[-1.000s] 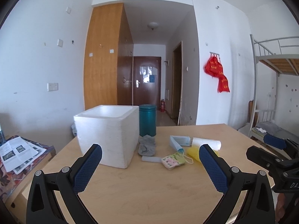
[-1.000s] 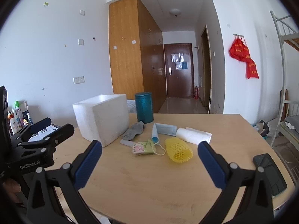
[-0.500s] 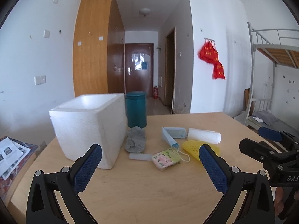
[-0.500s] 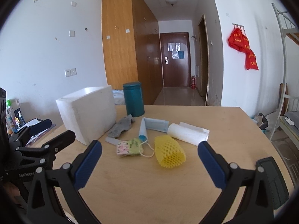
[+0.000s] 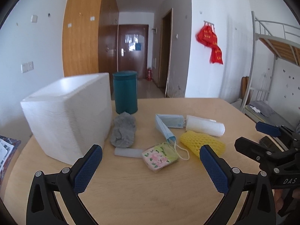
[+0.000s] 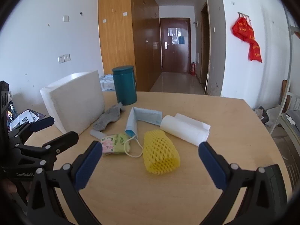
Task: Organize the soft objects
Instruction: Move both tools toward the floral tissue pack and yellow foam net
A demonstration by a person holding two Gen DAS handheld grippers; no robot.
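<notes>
Six soft items loose on counter (image 6: 187, 196), just right of foam box (image 5: 67, 118): grey sock (image 5: 122, 131), face mask (image 5: 166, 125), tissue pack (image 6: 114, 144), yellow foam net (image 6: 160, 153), paper roll (image 6: 183, 129), small clear tube (image 5: 127, 152). Left gripper (image 5: 150, 170) and right gripper (image 6: 150, 166) above near edge, fingers spread wide, nothing held. Risks, judged: mask ear loop lying over tissue pack, likely to snag and drag it; net collapsing under pinch. Box interior hidden; tube hard to identify.

Gray sock (image 5: 123, 131), blue mask (image 5: 165, 126), yellow foam net (image 6: 160, 154) flat on table.
</notes>
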